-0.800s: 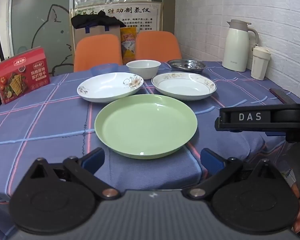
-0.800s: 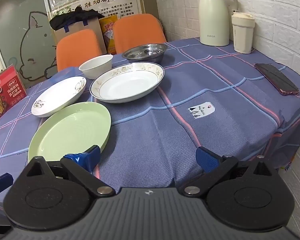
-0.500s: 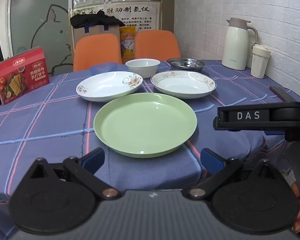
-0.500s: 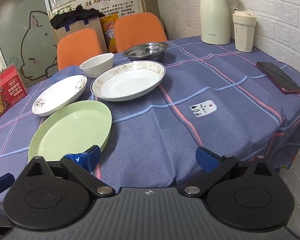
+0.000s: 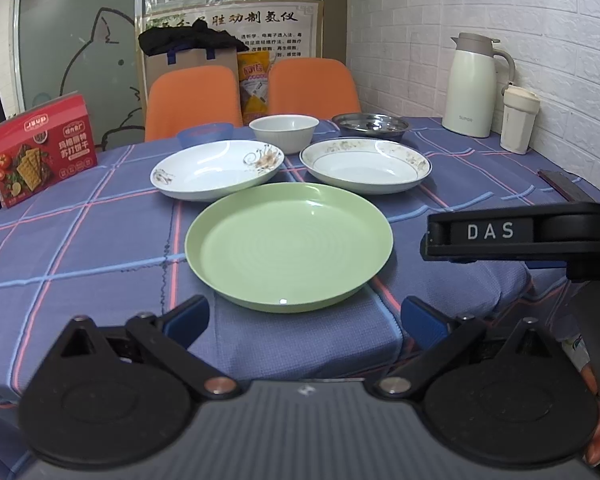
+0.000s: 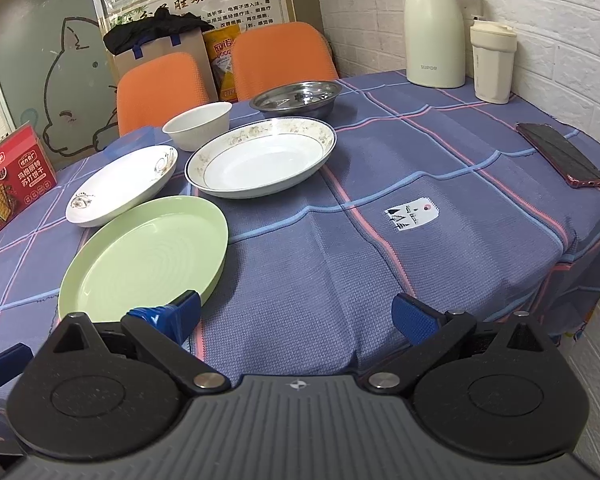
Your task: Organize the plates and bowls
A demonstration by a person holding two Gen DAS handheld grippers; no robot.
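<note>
The round pale-green plastic plate [image 5: 289, 246] lies flat, rim up, at mid-frame on the blue checked counter [image 5: 80, 232]; being round, it has no long axis. Behind it, toward the upper frame, sit a white flower-printed shallow dish [image 5: 218, 169] and a white gold-rimmed dish [image 5: 366, 165], then a small white bowl [image 5: 284, 132] and a steel basin [image 5: 370, 125]. The left tool [image 5: 304, 318] hovers level at the counter's near edge, spread wide and empty. The right tool [image 6: 296, 316] is likewise wide and empty, its left fingertip [image 6: 168, 316] overlapping the green plate's near rim in its own view.
</note>
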